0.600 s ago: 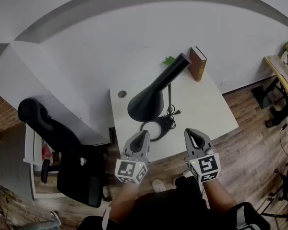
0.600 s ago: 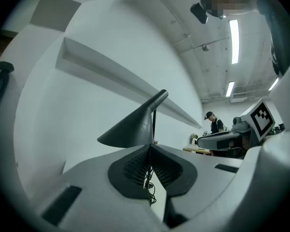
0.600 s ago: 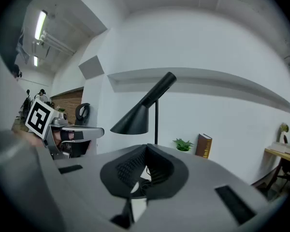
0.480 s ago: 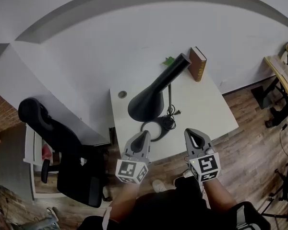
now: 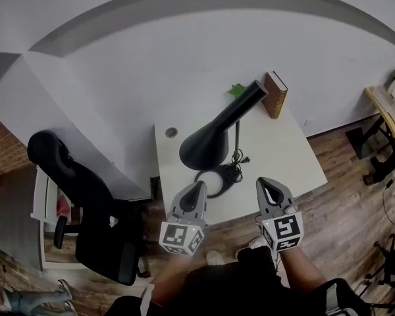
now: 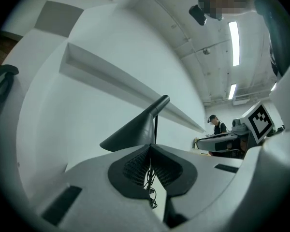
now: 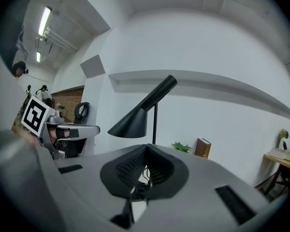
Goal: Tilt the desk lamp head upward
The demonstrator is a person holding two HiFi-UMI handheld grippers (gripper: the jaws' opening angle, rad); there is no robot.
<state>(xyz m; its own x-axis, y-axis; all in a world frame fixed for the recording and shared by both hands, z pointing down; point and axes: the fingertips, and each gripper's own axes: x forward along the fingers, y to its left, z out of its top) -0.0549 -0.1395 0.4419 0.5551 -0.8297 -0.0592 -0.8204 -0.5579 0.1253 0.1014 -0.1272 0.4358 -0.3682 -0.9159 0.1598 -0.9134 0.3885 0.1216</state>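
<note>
The lamp [image 5: 209,139] has a smooth, matt black shade that looks like painted metal. The counter [image 5: 284,155] is plain white, smooth and matt. The floor [image 5: 355,193] is brown wood planking. The left gripper [image 5: 199,184] and right gripper [image 5: 264,182] are matt grey plastic with finely ribbed black pads [image 6: 134,169].

Left gripper [image 5: 197,185] and right gripper [image 5: 264,183] held low before the body, side by side, pointing forward, jaws pressed together on nothing, forearms bent inward
</note>
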